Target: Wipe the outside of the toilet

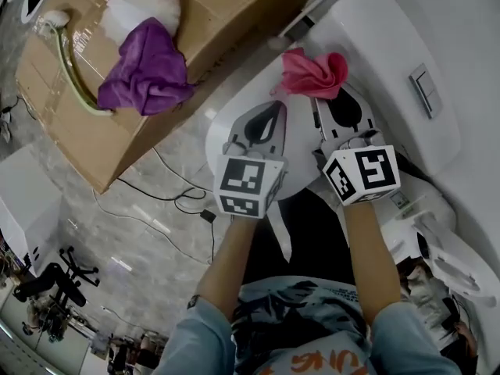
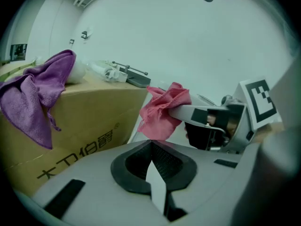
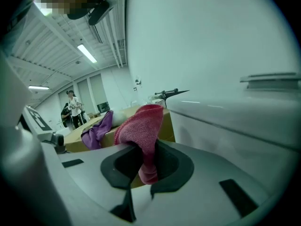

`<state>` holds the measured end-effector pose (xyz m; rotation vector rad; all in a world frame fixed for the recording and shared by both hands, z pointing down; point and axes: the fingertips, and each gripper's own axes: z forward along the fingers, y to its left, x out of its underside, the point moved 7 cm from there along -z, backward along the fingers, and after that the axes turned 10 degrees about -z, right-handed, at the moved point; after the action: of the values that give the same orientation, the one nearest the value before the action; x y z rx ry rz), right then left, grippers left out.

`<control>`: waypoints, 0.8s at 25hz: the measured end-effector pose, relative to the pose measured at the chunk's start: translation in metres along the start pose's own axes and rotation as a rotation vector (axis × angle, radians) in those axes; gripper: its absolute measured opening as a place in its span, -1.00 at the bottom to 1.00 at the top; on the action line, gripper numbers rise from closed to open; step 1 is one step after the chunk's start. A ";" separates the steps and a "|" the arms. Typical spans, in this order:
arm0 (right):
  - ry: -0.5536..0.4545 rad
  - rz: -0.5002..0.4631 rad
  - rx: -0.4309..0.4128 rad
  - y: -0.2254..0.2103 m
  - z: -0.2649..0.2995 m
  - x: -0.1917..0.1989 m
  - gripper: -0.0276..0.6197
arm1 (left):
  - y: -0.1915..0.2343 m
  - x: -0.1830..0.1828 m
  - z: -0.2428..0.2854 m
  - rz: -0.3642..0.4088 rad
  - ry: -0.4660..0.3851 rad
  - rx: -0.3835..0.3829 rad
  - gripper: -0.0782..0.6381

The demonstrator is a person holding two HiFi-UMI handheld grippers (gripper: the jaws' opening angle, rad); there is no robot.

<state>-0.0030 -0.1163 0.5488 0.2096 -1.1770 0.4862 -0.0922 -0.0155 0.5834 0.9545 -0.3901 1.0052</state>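
The white toilet shows in the head view with its tank (image 1: 391, 61) at the upper right and its closed lid (image 1: 226, 119) under both grippers. My right gripper (image 1: 320, 100) is shut on a bunched pink cloth (image 1: 312, 73), which sits at the lid's rear by the tank's front. In the right gripper view the pink cloth (image 3: 141, 126) hangs down between the jaws of the right gripper (image 3: 141, 147), beside the tank (image 3: 235, 121). My left gripper (image 1: 275, 106) hovers just left of it, shut and empty. The left gripper view shows the left gripper (image 2: 151, 141) closed, with the pink cloth (image 2: 162, 112) ahead.
A cardboard box (image 1: 226, 14) stands left of the toilet, carrying a purple cloth (image 1: 148, 69), a white fluffy item (image 1: 144, 6) and a green hose (image 1: 74, 76). Black cables (image 1: 180, 198) lie on the floor. A flush plate (image 1: 426, 90) tops the tank. People (image 3: 73, 107) stand far off.
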 end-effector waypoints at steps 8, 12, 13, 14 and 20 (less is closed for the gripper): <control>-0.047 0.051 0.072 -0.013 0.054 -0.007 -0.71 | 0.028 0.005 0.018 -0.042 -0.032 -0.025 -0.71; -0.060 0.112 0.144 -0.021 0.055 -0.004 -0.72 | 0.027 0.000 0.018 -0.108 -0.070 -0.013 -0.71; -0.063 0.127 0.160 -0.022 0.054 -0.003 -0.72 | 0.027 0.000 0.018 -0.119 -0.077 -0.011 -0.71; -0.065 0.142 0.174 -0.023 0.052 -0.001 -0.72 | 0.027 -0.001 0.017 -0.125 -0.081 -0.011 -0.71; -0.075 0.206 0.223 -0.030 0.035 0.005 -0.72 | 0.023 0.004 0.015 -0.129 -0.076 -0.006 -0.71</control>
<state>-0.0166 -0.1561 0.5700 0.3027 -1.2231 0.7979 -0.1072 -0.0215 0.6056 1.0012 -0.3894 0.8521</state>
